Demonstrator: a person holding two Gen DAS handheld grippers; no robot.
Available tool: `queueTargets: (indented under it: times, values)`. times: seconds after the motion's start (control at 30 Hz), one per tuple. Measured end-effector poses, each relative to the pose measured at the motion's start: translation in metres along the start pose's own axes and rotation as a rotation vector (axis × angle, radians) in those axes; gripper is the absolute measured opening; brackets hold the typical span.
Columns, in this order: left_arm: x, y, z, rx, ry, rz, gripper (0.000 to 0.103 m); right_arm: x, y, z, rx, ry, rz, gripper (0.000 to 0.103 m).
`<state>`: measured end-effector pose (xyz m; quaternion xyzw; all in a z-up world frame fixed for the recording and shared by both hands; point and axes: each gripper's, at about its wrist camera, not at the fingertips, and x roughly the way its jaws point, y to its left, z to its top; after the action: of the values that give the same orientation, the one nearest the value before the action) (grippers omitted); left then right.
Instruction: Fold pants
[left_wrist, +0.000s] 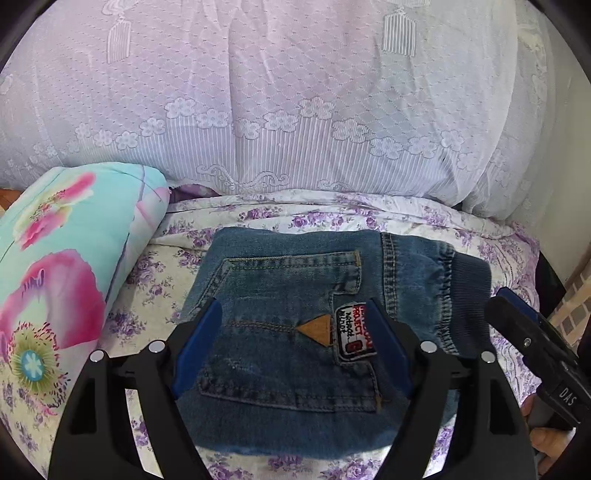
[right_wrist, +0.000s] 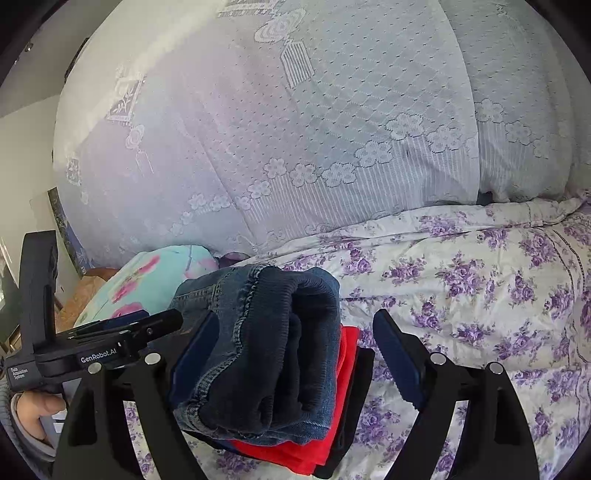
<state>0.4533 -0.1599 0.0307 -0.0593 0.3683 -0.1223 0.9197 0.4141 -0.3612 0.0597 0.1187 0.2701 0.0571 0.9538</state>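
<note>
Folded denim pants (left_wrist: 295, 332) (pocket up) atop clothes stack

The bed (right_wrist: 480, 280) lies free right of the folded pants (right_wrist: 266, 350); a floral pillow (left_wrist: 62, 266) blocks the left edge.

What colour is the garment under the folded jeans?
Red, clearest in the right wrist view.
</note>
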Motion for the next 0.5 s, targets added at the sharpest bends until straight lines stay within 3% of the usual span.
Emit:
queueTargets:
  times: [0.17,0.27,0.5]
  values:
    - [-0.033,0.003,-0.012,-0.004,-0.018,0.021,0.078,-0.026,0.002,-0.004,0.060,0.005,0.003,0.086]
    - [-0.061,0.000,-0.025,0.020,-0.027,0.056,0.086,-0.052,0.006,-0.011,0.107,0.011,0.011,0.094]
    - [-0.135,-0.008,-0.061,0.085,-0.041,0.148,0.095,-0.122,0.038,-0.026,0.111,0.014,-0.011,0.099]
